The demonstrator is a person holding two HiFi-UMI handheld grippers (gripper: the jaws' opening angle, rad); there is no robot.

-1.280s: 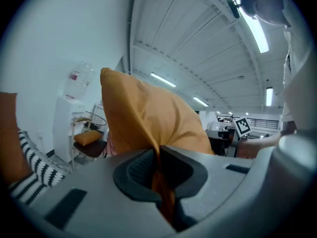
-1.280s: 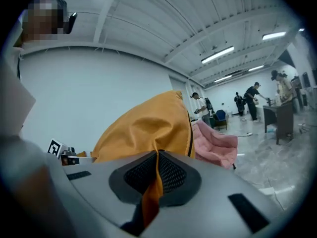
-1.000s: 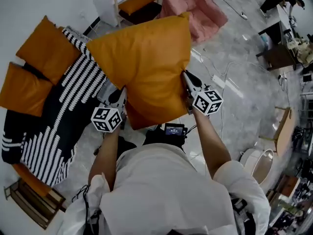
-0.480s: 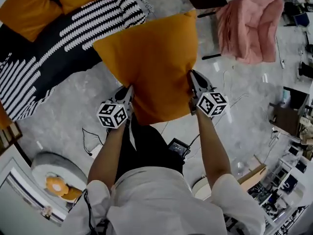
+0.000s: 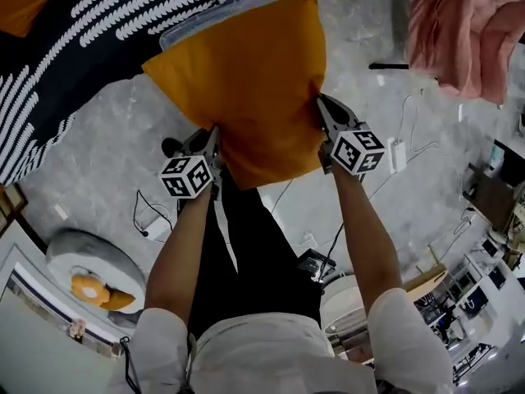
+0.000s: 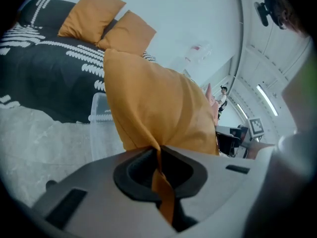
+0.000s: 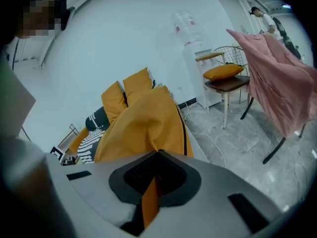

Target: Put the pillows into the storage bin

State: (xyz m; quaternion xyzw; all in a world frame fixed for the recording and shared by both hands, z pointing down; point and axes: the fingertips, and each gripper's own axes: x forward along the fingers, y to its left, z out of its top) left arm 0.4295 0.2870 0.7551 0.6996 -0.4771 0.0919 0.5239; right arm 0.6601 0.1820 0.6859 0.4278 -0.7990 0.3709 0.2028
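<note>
A large orange pillow (image 5: 246, 89) hangs in the air between my two grippers. My left gripper (image 5: 213, 138) is shut on its left edge and my right gripper (image 5: 321, 109) is shut on its right edge. In both gripper views a fold of the orange cover (image 6: 159, 155) (image 7: 151, 182) is pinched between the jaws. A clear plastic storage bin (image 5: 201, 19) shows past the pillow's far side, and it also stands on the floor (image 6: 101, 123) in the left gripper view. Two more orange pillows (image 6: 91, 16) (image 6: 128, 33) lie on the black-and-white bedding (image 6: 44, 68).
The striped bedding (image 5: 98, 39) fills the upper left. A pink cloth (image 5: 463, 31) drapes over a chair at upper right, beside a chair with an orange cushion (image 7: 223, 73). Cables and a power strip (image 5: 400, 153) lie on the grey floor. A round grey cushion (image 5: 86, 273) sits lower left.
The person has turned away from the bed with the pillow still gripped. The bedding has slid to the upper left and the clear bin has come into view behind the pillow.
</note>
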